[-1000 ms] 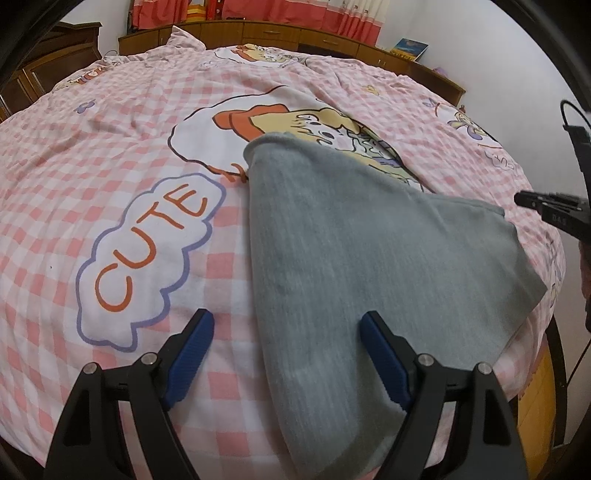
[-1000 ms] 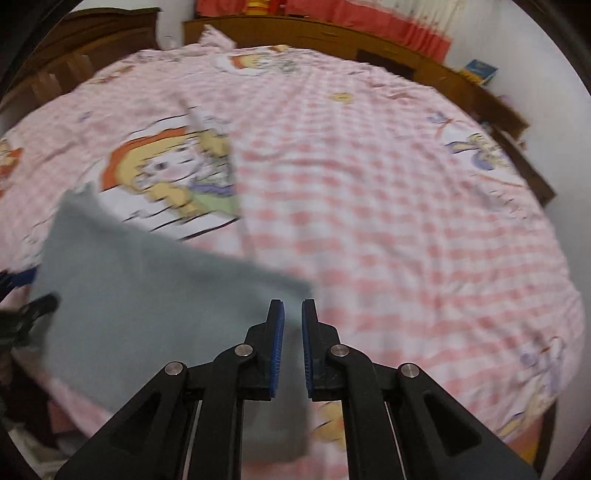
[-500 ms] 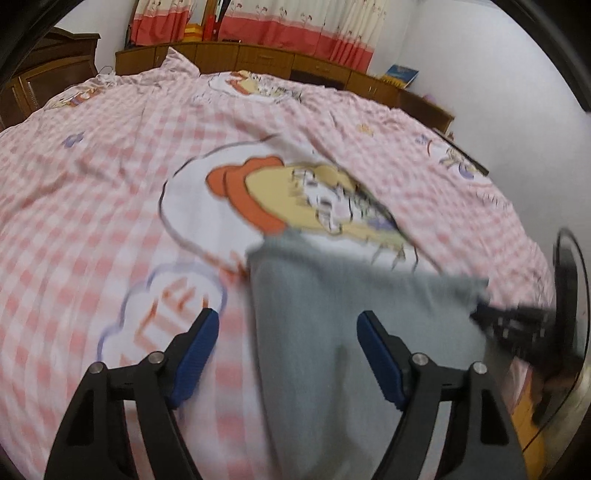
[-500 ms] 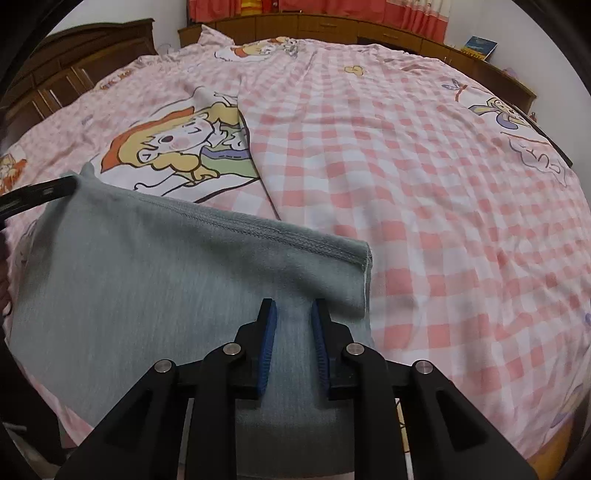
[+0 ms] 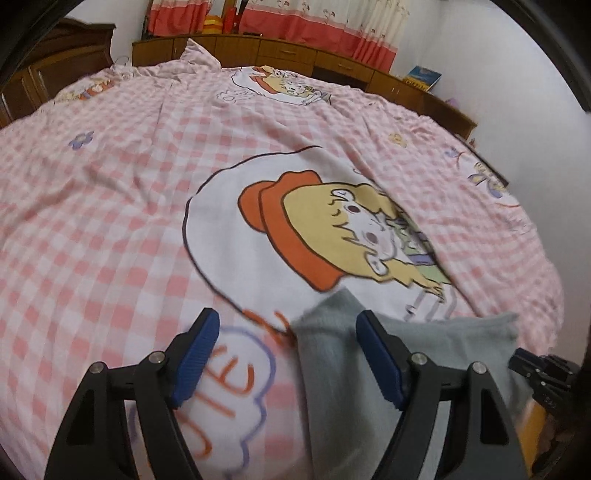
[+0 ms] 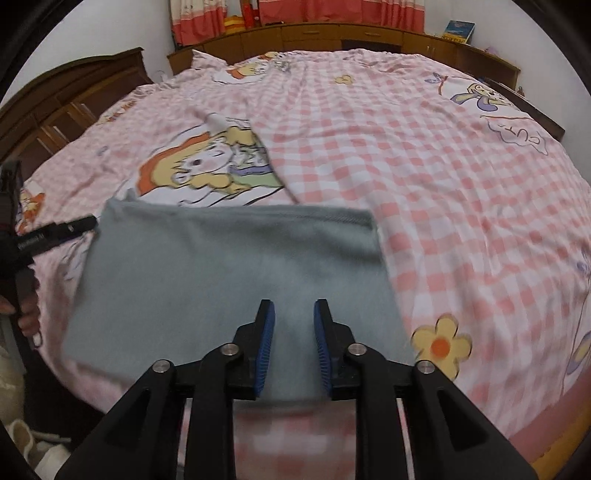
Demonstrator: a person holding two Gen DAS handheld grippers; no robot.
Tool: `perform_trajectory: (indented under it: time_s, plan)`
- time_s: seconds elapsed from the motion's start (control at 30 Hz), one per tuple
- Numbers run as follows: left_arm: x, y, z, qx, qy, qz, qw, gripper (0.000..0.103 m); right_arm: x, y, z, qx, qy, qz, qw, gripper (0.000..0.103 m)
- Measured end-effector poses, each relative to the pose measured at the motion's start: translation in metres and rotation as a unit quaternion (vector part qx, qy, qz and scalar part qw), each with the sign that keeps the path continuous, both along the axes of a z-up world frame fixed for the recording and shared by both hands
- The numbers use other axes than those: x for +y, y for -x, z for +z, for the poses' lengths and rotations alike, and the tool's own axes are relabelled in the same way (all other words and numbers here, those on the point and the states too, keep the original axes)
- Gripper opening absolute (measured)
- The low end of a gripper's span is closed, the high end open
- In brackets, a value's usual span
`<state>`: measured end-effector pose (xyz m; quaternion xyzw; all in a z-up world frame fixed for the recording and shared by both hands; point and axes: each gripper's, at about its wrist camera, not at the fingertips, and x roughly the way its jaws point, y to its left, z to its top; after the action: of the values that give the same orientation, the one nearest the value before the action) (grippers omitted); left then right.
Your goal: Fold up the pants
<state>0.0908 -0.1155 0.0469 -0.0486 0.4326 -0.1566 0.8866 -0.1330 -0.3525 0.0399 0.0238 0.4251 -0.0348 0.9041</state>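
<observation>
Now the grey pants (image 6: 229,280) lie folded into a flat rectangle near the foot edge of the bed, on the pink checked bedsheet (image 6: 424,177). In the right wrist view their far edge runs straight across, with a stitched hem showing at the far right corner, and the cloth covers the lower part of the cartoon girl print (image 6: 207,170). The near edge is blurred, so its exact line cannot be made out.

The right tool (image 6: 291,347) hangs over the near part of the pants with its blue pads (image 6: 265,350) parted by a modest gap; nothing sits between them, and whether they touch the cloth cannot be told. The left tool (image 5: 286,354) is spread wide (much wider than the right one), with nothing between its pads. Its right pad (image 5: 376,363) is over the left part of the pants (image 5: 436,332), while its left pad is over the orange lettering in a cloud outline (image 5: 225,387) printed on the sheet. From the right wrist view the left tool (image 6: 70,227) shows as a dark finger pointing at the pants' far left corner, just beside it.

Along the wall beyond the bed stands a low wooden cabinet (image 5: 295,51) under red and white curtains (image 5: 314,18), and a blue book (image 5: 423,76) rests on the cabinet's right end.
</observation>
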Motion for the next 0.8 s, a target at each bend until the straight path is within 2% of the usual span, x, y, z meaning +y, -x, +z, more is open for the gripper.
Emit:
perform_trajectory:
  time_s: [0.1,0.23,0.3,0.4,0.53,0.8]
  plan:
    - [0.008,0.023,-0.002,0.012,0.017,-0.002,0.9998,0.080,0.009,0.011,-0.008,0.001,0.000,0.003,1.000,0.033]
    - [0.013,0.052,-0.015,0.047,0.041,-0.009,0.9980,0.080,0.005,0.014,-0.035,0.008,-0.012,-0.017,1.000,0.033]
    - [0.013,0.066,-0.022,0.059,0.047,-0.013,0.9971,0.080,0.002,0.016,-0.047,-0.011,-0.024,-0.022,0.999,0.034]
    - [0.006,0.083,-0.026,0.056,0.032,-0.021,0.9977,0.081,-0.001,0.021,-0.053,-0.034,-0.035,-0.024,0.999,0.036]
    - [-0.006,0.092,-0.031,0.059,-0.001,-0.026,0.9979,0.081,-0.003,0.023,-0.053,-0.039,-0.043,-0.016,0.998,0.036]
    - [-0.021,0.106,-0.038,0.064,-0.022,-0.028,0.9973,0.081,0.002,0.027,-0.055,-0.056,-0.032,-0.022,0.998,0.036]
